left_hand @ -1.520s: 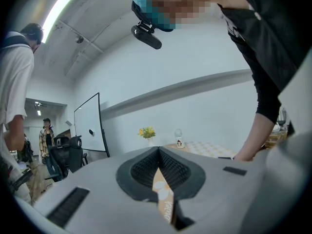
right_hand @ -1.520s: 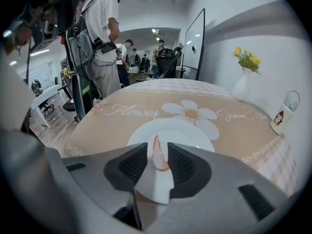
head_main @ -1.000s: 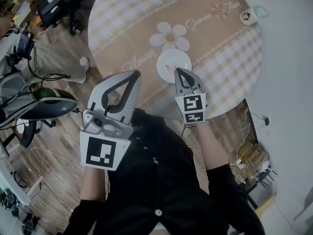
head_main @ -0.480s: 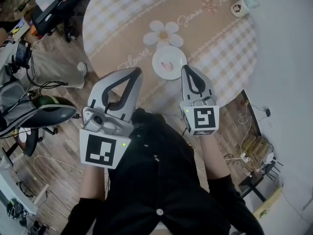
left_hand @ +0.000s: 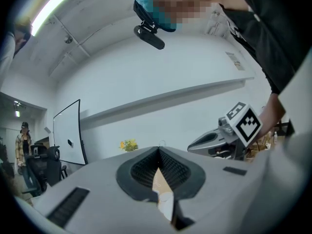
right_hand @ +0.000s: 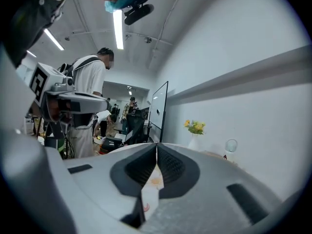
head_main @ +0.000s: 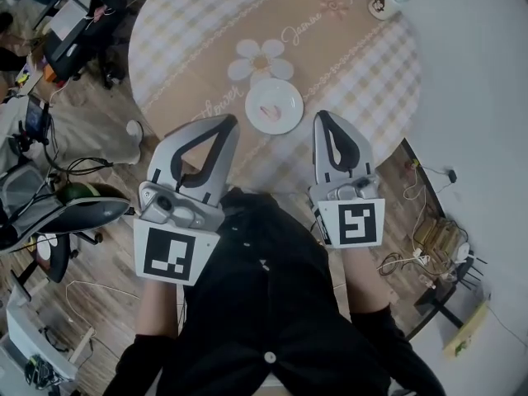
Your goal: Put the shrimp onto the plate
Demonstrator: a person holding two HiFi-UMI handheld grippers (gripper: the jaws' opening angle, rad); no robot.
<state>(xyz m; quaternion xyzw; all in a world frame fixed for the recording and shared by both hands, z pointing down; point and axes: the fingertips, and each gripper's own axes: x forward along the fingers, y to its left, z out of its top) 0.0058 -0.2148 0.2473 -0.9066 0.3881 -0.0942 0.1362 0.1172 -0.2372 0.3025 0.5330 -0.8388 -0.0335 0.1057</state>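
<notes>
A small pink shrimp (head_main: 270, 110) lies on the white plate (head_main: 285, 99), near the front edge of the round table (head_main: 190, 23) with its checked cloth. Both grippers hover side by side close to my body, short of the table's front edge. My left gripper (head_main: 226, 123) is shut with nothing in it, and its jaws meet in the left gripper view (left_hand: 158, 149). To the right of the plate, my right gripper (head_main: 320, 116) is also shut and holds nothing (right_hand: 157, 145). Neither touches the plate.
A daisy print (head_main: 260, 58) marks the cloth behind the plate. A mug (head_main: 381, 4) stands at the table's far right. An office chair (head_main: 78, 213) and cables lie on the wooden floor at left. People (right_hand: 92, 96) stand in the room behind.
My right gripper has drawn back from the plate toward my body, leaving the shrimp on the plate. The left gripper has stayed where it was.
</notes>
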